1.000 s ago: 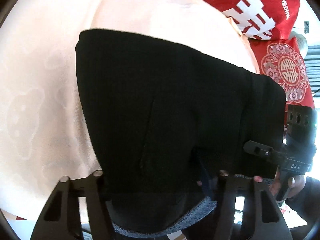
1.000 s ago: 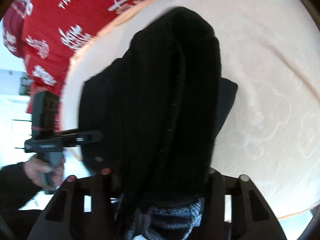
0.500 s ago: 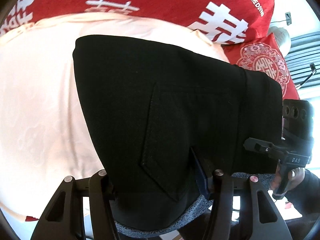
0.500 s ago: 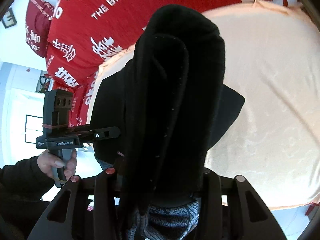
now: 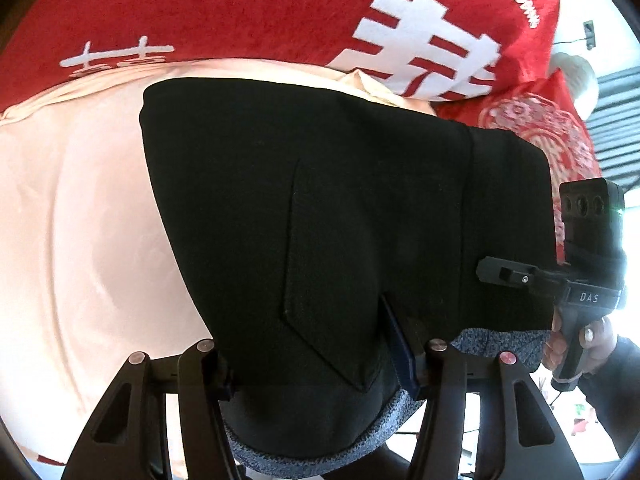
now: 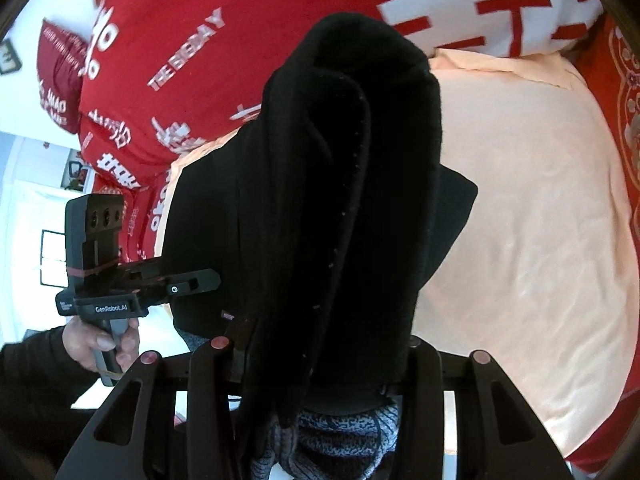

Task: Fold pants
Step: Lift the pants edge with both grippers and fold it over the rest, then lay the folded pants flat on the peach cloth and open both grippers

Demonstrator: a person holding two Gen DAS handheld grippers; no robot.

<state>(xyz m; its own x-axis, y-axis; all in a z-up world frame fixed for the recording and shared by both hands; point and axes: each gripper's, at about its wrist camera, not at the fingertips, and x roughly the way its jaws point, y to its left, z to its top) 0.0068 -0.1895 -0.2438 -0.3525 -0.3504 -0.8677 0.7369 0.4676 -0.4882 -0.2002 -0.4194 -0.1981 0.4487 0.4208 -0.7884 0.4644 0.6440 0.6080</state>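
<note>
The black pants point(image 5: 320, 208) with a grey fleece lining hang folded over a peach bed sheet point(image 5: 80, 220). A back pocket shows in the left wrist view. My left gripper point(image 5: 320, 354) is shut on the waist end of the pants. My right gripper point(image 6: 316, 350) is shut on the other corner, where the fabric bunches into thick vertical folds point(image 6: 352, 200). Each gripper shows in the other's view: the right one point(image 5: 520, 276) at the pants' right edge, the left one point(image 6: 180, 284) at their left edge. The fingertips are hidden by cloth.
A red blanket with white characters point(image 5: 280, 12) lies across the far side of the bed and shows in the right wrist view point(image 6: 180, 60) too. A red patterned pillow point(image 5: 560, 132) lies at the right. The person's hands hold both gripper handles.
Both grippers have lifted and tilted with the pants held. More of the red blanket shows at the top, and the back pocket has come into view.
</note>
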